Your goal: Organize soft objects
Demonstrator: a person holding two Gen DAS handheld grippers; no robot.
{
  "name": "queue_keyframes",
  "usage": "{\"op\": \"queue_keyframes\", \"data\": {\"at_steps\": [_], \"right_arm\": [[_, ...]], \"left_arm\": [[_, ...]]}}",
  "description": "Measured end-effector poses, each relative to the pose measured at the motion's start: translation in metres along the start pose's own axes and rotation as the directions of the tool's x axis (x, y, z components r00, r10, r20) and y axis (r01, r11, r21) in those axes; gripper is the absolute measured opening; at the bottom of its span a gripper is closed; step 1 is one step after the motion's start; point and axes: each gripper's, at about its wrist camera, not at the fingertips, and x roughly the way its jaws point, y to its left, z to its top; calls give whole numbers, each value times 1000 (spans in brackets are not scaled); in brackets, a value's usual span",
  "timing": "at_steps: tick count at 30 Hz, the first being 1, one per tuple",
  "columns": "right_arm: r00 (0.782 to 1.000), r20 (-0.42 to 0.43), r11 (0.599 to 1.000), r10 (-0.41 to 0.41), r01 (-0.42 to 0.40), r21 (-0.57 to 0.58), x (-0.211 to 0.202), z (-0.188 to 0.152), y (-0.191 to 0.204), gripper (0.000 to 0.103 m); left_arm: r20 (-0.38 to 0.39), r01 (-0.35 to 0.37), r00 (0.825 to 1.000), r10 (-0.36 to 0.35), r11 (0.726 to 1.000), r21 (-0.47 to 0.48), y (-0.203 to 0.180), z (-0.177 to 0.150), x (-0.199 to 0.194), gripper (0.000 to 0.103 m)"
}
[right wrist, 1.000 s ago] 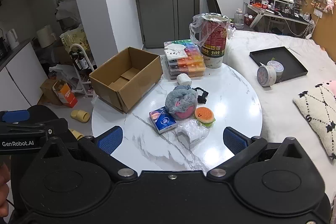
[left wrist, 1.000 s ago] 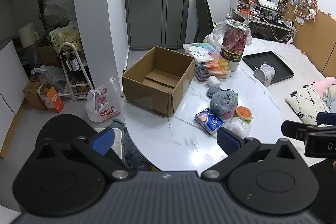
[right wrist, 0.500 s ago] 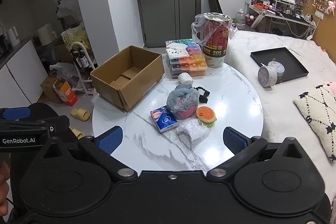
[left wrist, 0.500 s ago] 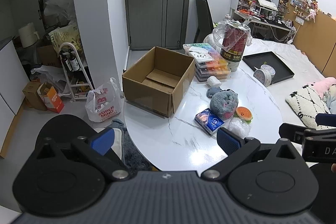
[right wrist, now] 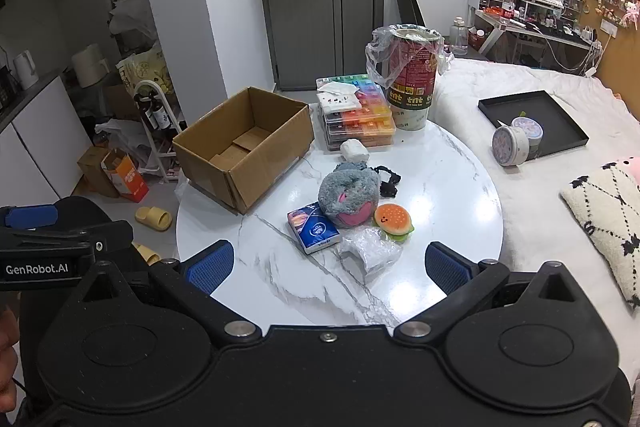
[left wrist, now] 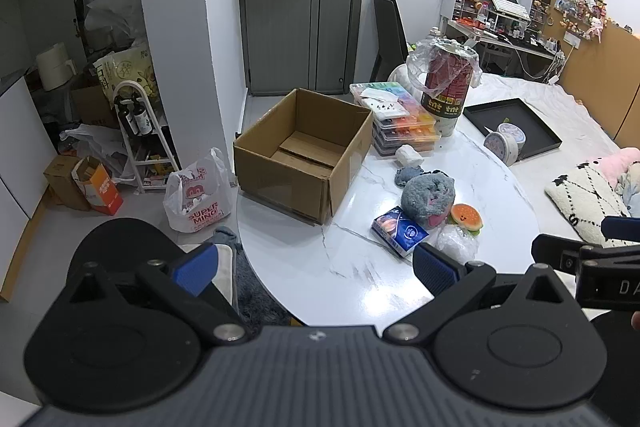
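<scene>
Nearest, both grippers, left [left wrist: 314, 261] and right [right wrist: 326, 265], hung over the table [right wrist: 460, 203] edge, jaws wide apart and holding nothing. Beyond lay a plastic wad [right wrist: 370, 251], tissue pack [right wrist: 314, 231], burger toy [right wrist: 393, 219] and grey plush [right wrist: 349, 194], clustered together. Farther left sat the box [right wrist: 244, 147], open.
</scene>
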Motion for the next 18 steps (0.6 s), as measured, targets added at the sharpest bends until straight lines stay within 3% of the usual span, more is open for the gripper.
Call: {"op": "queue_keyframes", "data": {"at_steps": [18], "right_arm": [[999, -32, 999, 15, -13, 50, 28, -5, -26, 103]], "left_arm": [[-5, 28, 1000, -28, 1000, 4, -9, -1, 32, 103]]}}
